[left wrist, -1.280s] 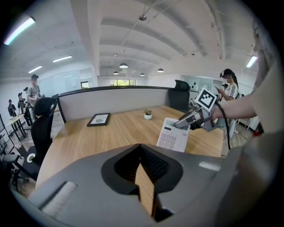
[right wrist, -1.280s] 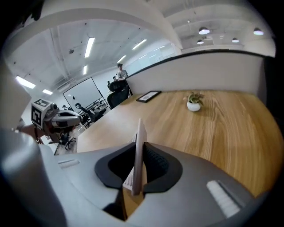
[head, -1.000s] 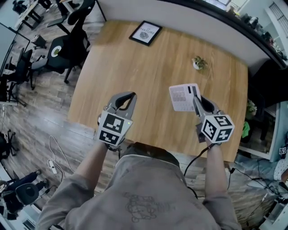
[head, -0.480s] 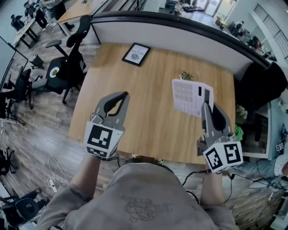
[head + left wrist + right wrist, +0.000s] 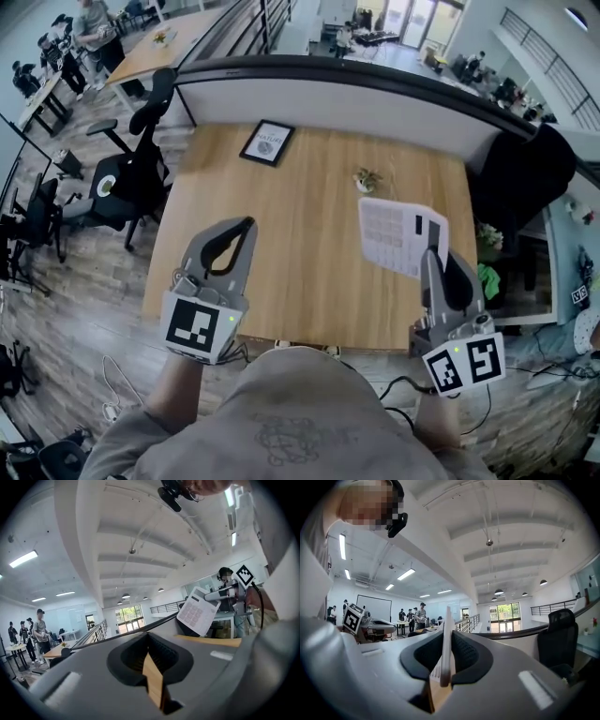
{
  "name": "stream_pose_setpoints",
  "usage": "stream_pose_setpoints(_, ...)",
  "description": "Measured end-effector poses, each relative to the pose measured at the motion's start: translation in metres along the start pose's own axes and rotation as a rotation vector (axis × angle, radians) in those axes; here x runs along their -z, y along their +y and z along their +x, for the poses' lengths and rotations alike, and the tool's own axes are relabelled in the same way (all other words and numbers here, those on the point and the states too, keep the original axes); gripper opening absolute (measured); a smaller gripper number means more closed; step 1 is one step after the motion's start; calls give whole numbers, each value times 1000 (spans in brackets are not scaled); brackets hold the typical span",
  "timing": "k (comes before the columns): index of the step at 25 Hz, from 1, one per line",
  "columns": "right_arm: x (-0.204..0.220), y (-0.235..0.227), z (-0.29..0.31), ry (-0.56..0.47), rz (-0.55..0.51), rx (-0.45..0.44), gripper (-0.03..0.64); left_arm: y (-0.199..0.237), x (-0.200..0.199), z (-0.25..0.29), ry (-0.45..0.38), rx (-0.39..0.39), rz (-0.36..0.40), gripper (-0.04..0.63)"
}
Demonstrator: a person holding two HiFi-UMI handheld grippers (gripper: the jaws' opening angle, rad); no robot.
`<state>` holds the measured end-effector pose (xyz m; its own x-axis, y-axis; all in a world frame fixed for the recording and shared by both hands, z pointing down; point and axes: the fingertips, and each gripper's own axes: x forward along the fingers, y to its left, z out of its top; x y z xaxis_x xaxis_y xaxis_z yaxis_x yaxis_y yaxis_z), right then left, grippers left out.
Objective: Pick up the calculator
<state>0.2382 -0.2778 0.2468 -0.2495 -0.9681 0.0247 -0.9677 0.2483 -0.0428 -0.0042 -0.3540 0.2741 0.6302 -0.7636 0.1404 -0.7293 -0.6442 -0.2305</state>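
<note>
1. The right claw (image 5: pixel 431 255) is gripping the calculator (image 5: pixel 401 234) by its near edge, with a jaw pressing on each face. In the right gripper view the calculator is standing edge-on between the jaws.
2. The calculator is hanging clear above the right part of the counter (image 5: pixel 300 225), tilted, with its key face showing to the head view and to the left gripper view. Seen from above, its right corner is lying close to the counter's right edge.
3. The left claw (image 5: pixel 247 225) is closed on nothing, its tips meeting, and it is hovering over the counter's left part, close to the left edge.
4. Between the two claws a wide stretch of bare wood is lying open.
5. A picture frame (image 5: pixel 266 143) is sitting by the far left corner. A small plant (image 5: pixel 366 178) is standing just beyond the calculator's far edge, apart from it.
6. Office chairs (image 5: pixel 131 178) are crowding the floor off the left edge. A dark chair (image 5: pixel 525 178) is standing off the right edge, and a partition (image 5: pixel 328 94) is running along the far edge.
</note>
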Motion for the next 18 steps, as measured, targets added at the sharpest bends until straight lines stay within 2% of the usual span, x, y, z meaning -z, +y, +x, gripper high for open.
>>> stream_pose_setpoints(18,4,-1,-23,17,-9,16,58,-22,-3,-11,8,21,5,2)
